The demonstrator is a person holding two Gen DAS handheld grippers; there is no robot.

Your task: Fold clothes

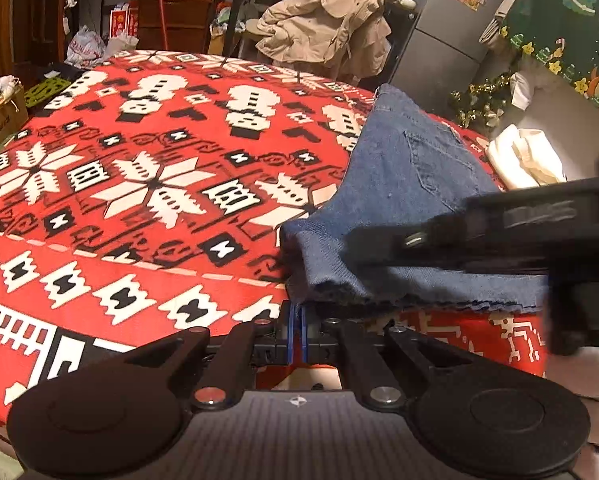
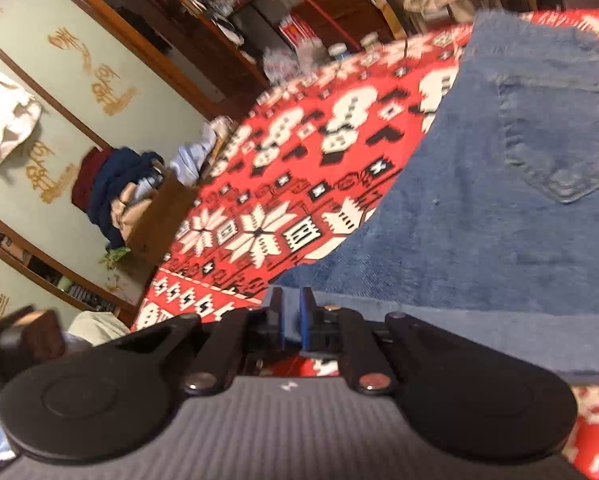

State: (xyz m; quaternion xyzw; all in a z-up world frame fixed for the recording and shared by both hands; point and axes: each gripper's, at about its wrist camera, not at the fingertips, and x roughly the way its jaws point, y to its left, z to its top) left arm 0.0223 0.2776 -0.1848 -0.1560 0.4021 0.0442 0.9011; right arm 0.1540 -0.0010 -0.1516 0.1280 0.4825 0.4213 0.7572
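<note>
Warm, dim indoor light. Fisheye bending curves the red blanket [image 1: 139, 184] at its edges. The right wrist view is motion-blurred, and shelves beyond the blanket smear.

1. Ahead and to the left of the left gripper [image 1: 298, 312], the red patterned cloth [image 1: 139, 200] lay bare and flat; open passage there.
2. The folded denim garment [image 1: 411, 200] lay touching the left gripper's tips and ran ahead to its right, blocking that side.
3. The right gripper [image 2: 292, 304] crossed over the denim's near edge, to the right of the left gripper.
4. A white folded item [image 1: 523, 156] sat beyond the denim, far right.
5. Left of the right gripper, cloth was clear up to a brown box [image 2: 159, 216] at the edge.
</note>
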